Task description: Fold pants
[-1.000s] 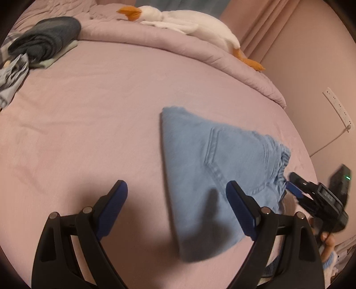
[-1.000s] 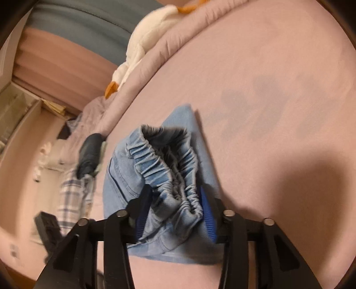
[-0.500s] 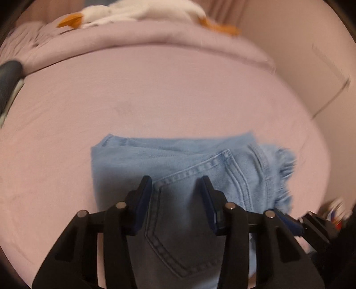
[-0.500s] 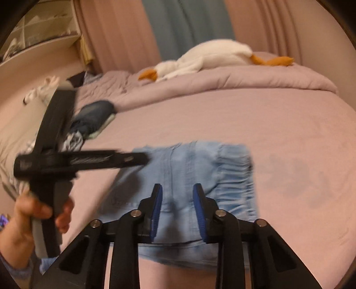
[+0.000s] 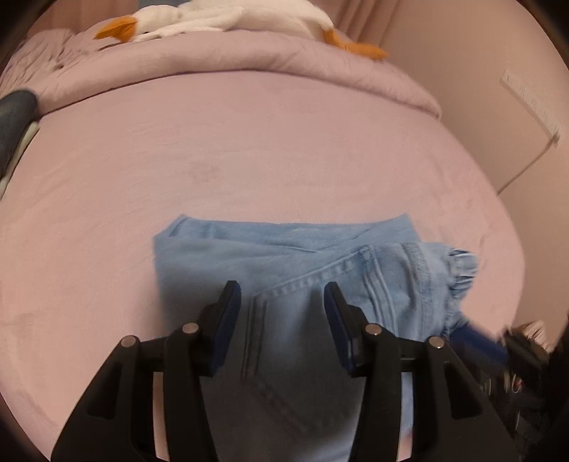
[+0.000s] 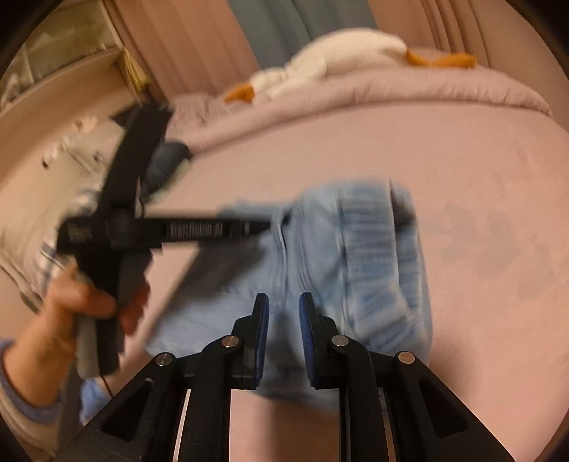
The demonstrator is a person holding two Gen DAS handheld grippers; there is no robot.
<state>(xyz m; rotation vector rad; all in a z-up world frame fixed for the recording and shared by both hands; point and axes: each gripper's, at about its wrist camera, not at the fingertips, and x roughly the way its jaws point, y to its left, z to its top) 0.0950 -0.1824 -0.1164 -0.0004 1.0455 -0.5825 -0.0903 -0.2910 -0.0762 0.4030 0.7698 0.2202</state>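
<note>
Light blue denim pants (image 5: 284, 270) lie folded into a compact rectangle on the pink bed, elastic waistband to the right. My left gripper (image 5: 281, 295) hovers just above the back pocket, jaws partly open with nothing between the pads. In the right wrist view the same pants (image 6: 341, 256) are motion-blurred. My right gripper (image 6: 282, 305) is over their near edge, jaws narrowly apart and empty. The left gripper (image 6: 263, 225) appears there too, held by a hand, reaching sideways over the pants. The right gripper's blue tip (image 5: 476, 341) shows at the left view's lower right.
A white plush goose (image 5: 227, 17) lies on the rolled pink duvet (image 5: 249, 53) at the far side. Dark folded clothes (image 5: 14, 117) sit at the far left. A wall with a power strip (image 5: 530, 103) stands to the right. Shelves (image 6: 64, 60) stand left of the bed.
My right gripper let go of the waistband and drew back. My left gripper moved over the pants and narrowed its jaws. The pants now lie flat.
</note>
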